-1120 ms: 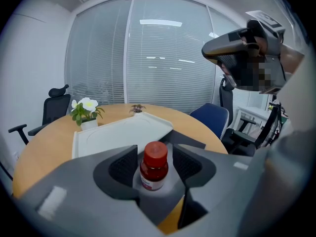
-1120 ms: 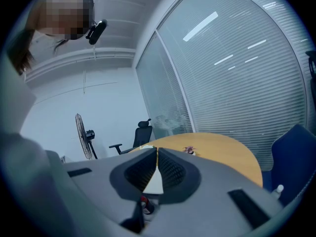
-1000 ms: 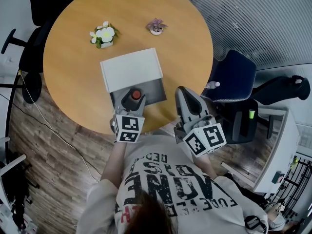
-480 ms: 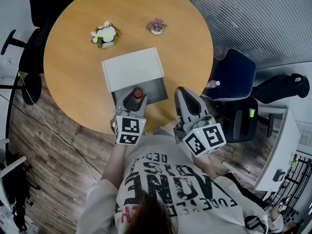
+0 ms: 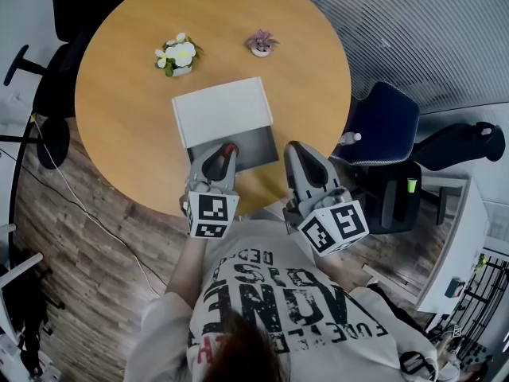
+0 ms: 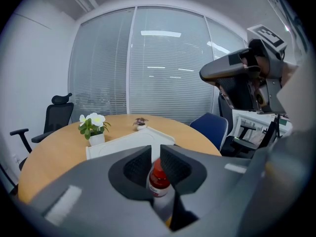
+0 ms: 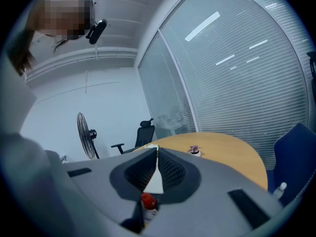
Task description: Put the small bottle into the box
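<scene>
Grasp stage: the left claw (image 5: 220,156), whose jaws have just been closing, stands narrowly parted and clamped on the small bottle (image 6: 159,179) just below its red cap, at the near edge of the box (image 5: 223,110) on the tabletop (image 5: 119,86); the right claw (image 5: 298,156) hangs beside it, jaws together and empty. Whether the bottle is clear of the surface beneath it cannot be told. The next move likely calls for carrying the bottle upright over the box's dark open compartment, lowering it inside, and only then parting the jaws.
</scene>
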Demonstrator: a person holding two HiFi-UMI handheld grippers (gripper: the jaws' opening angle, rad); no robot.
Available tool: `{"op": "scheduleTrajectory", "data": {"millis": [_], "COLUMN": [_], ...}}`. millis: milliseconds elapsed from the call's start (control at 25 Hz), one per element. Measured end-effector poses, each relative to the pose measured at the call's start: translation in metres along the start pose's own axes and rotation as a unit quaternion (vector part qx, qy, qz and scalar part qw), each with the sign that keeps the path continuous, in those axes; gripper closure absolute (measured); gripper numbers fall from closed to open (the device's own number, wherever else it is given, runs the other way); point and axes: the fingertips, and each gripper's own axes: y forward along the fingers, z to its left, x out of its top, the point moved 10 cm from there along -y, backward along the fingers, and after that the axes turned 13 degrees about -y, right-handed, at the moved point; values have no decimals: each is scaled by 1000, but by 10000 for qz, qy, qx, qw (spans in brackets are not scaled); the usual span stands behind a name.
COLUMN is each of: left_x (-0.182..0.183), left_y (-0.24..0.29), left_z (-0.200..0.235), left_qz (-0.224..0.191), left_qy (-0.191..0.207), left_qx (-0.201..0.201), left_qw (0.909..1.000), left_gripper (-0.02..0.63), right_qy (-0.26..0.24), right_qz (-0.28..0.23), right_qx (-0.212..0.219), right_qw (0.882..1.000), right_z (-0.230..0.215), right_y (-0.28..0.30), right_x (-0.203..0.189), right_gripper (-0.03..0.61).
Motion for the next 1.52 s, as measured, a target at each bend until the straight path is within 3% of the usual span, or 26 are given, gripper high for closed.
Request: {"op": "scheduleTrajectory", "data": {"millis": [240,520,800,1200,1520], "left_x": [2,6,49,112,132], "left_y": [-7,-15,-31,-67,-85], "left_z": [5,10,17,13,-17], "left_qz": [-135,-309,-953,-1998,-2294], "left_qy": [92,174,270,569,800], "left_qx": [39,21,104,494,934], "left_qw": [9999,9994,9950,9769,9655], "left_gripper": [598,604,604,604,604], "right_qy": [-35,-51,-57,-109,-96], "right_qz": [4,-31,-120,-283,-386], "right_qx": [12,-3,41,390,642], "right_qw": [10000,10000,9999,9988,9971], "right_z": [10,21,24,21,2], "right_y": [2,1,0,1,-23], "right_x": [2,0,0,7,7], "right_gripper": [563,563,563,563,563]}}
